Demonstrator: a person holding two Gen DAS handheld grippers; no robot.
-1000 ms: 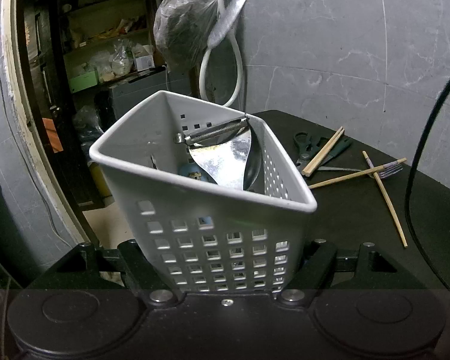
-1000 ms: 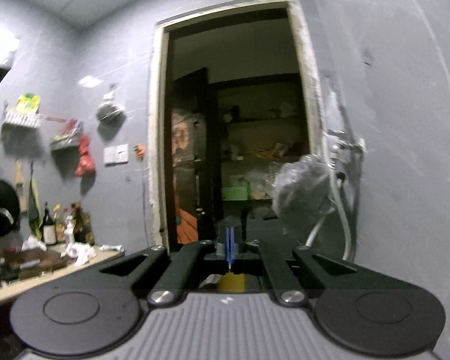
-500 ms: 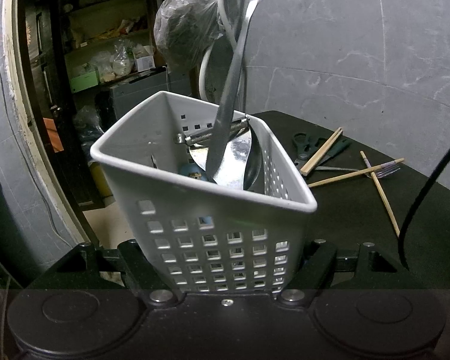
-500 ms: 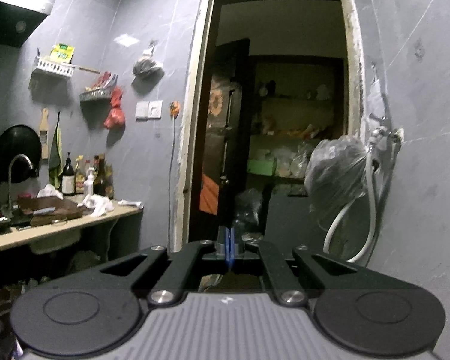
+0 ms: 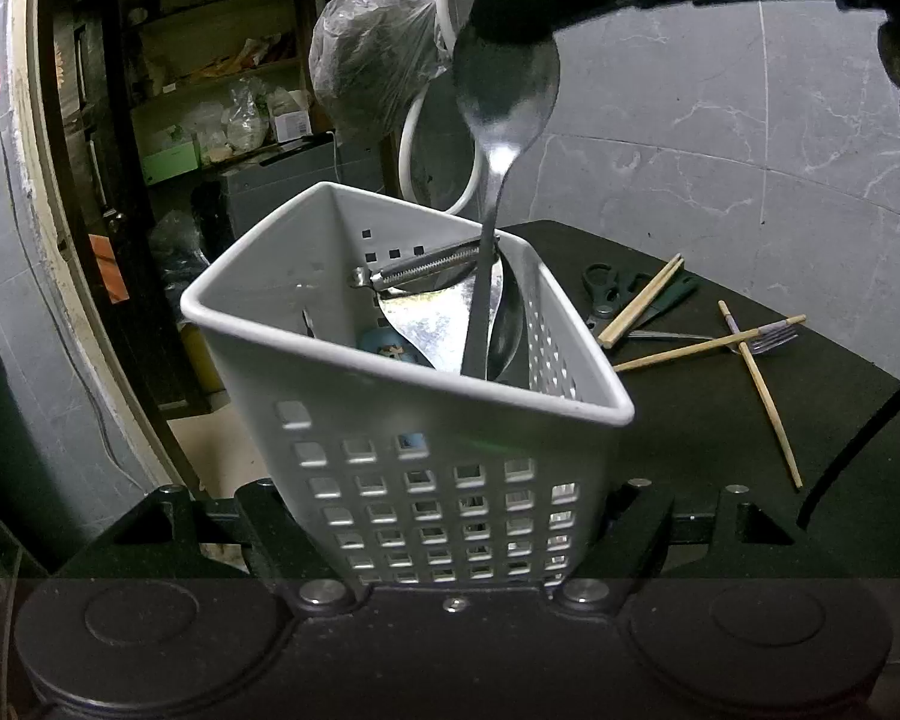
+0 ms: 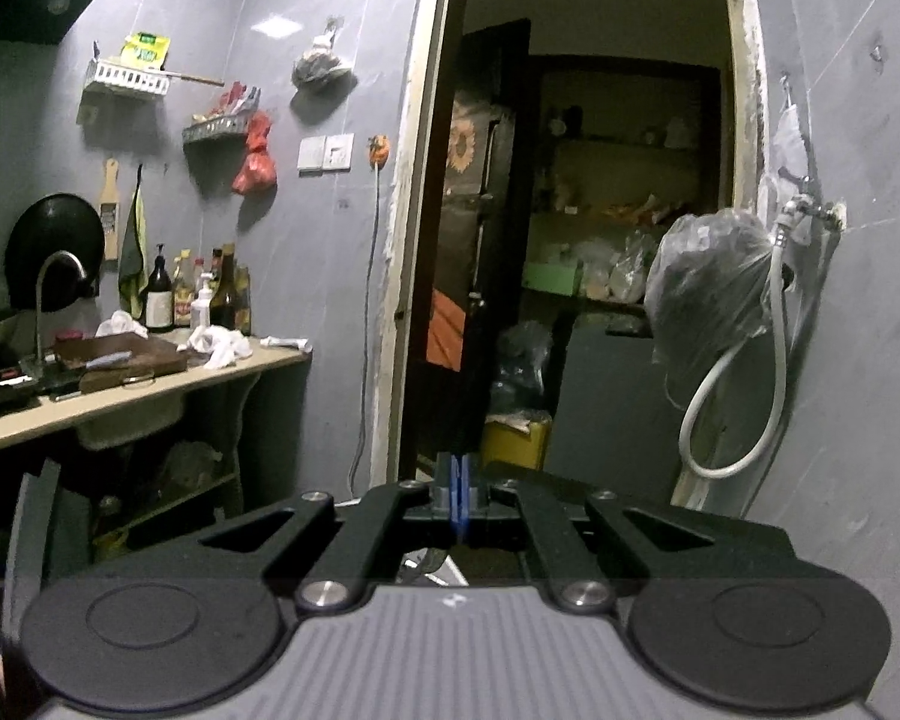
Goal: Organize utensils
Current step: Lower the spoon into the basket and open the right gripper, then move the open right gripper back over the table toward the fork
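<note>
In the left wrist view we see our left gripper (image 5: pixel 456 516) clamped on the white perforated caddy (image 5: pixel 402 420), one finger on each side of its base; inside the caddy lie a peeler (image 5: pixel 414 270), a flat metal blade and a dark ladle; the spoon (image 5: pixel 504 96) hangs bowl-up with its handle inside the caddy, its bowl pinched by our right gripper (image 6: pixel 457 504), whose blue pads are pressed together; further right on the dark table (image 5: pixel 720 432) lie scissors (image 5: pixel 606 288), chopsticks (image 5: pixel 708 345) and a fork (image 5: pixel 768 336).
</note>
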